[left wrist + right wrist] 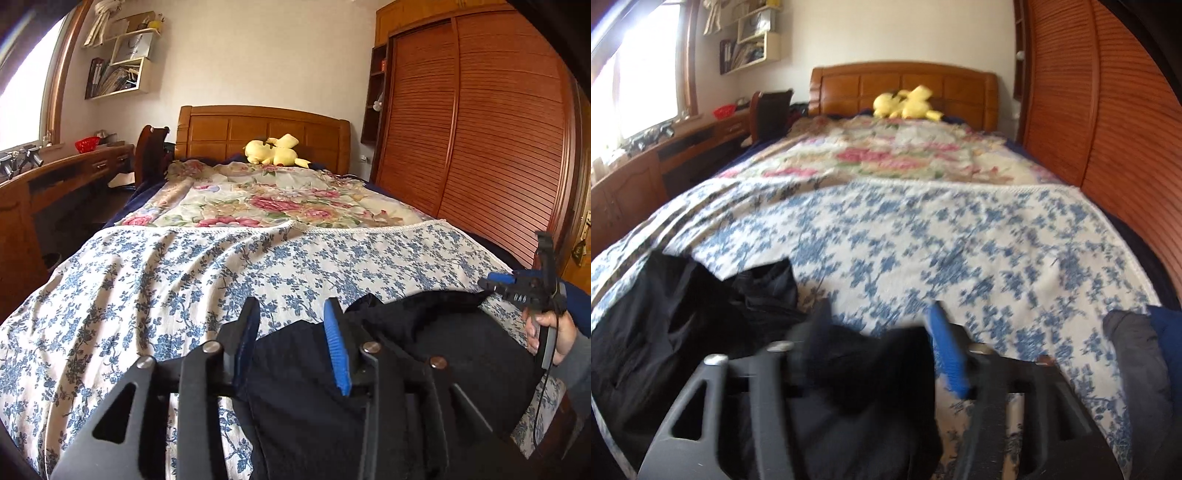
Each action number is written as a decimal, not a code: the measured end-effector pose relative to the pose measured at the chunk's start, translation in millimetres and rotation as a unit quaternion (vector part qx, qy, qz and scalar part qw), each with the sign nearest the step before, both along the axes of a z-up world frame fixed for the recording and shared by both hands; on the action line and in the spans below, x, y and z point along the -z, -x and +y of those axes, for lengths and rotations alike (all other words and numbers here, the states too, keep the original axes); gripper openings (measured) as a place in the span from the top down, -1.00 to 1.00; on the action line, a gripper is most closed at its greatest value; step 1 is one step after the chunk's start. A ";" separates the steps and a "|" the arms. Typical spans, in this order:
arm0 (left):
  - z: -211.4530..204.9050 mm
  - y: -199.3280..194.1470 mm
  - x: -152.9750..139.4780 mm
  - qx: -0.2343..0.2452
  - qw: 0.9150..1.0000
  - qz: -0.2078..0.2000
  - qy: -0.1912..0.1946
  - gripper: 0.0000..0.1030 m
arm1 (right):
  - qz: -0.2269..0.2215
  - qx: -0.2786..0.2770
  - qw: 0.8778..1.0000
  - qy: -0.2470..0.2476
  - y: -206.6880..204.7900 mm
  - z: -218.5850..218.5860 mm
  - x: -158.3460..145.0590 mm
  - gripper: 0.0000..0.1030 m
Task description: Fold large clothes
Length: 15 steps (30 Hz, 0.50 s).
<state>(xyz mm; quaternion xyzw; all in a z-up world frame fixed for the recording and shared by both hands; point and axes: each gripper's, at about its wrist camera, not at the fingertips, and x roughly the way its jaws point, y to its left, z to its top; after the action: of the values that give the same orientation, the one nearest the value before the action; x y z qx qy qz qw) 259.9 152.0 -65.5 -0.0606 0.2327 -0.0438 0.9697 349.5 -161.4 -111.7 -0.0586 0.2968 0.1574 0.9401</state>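
Note:
A large black garment lies bunched at the near end of the bed on a blue-and-white floral sheet. My left gripper is open, its blue-padded fingers apart over the garment's left edge, with cloth lying between them. My right gripper shows at the right of the left wrist view, held in a hand at the garment's far right edge. In the blurred right wrist view the right gripper is open, with black cloth draped over its left finger and between the fingers.
A pink floral quilt covers the far half of the bed, with a yellow plush toy by the wooden headboard. A slatted wooden wardrobe stands on the right. A wooden desk and chair stand on the left under a window.

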 end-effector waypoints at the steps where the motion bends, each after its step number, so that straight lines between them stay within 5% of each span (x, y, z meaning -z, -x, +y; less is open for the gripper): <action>1: -1.6 -0.3 0.9 0.004 1.000 0.002 -0.001 0.32 | 0.000 0.000 1.000 -0.002 0.1 -1.5 -2.9 -0.25; 8: -18.5 -4.6 11.0 0.035 0.999 0.019 -0.009 0.26 | 0.024 -0.002 0.998 0.064 -9.7 2.0 11.8 -0.25; 15: -37.6 -13.6 25.1 0.064 0.997 0.038 -0.013 0.22 | 0.118 0.023 0.990 0.070 -57.4 -10.1 58.9 -0.25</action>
<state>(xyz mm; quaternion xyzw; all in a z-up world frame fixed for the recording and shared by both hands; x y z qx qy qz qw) 273.5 114.5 -90.6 -0.0347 0.2730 -0.1003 0.9561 406.8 -171.5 -170.6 -0.0985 0.4169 0.1203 0.8955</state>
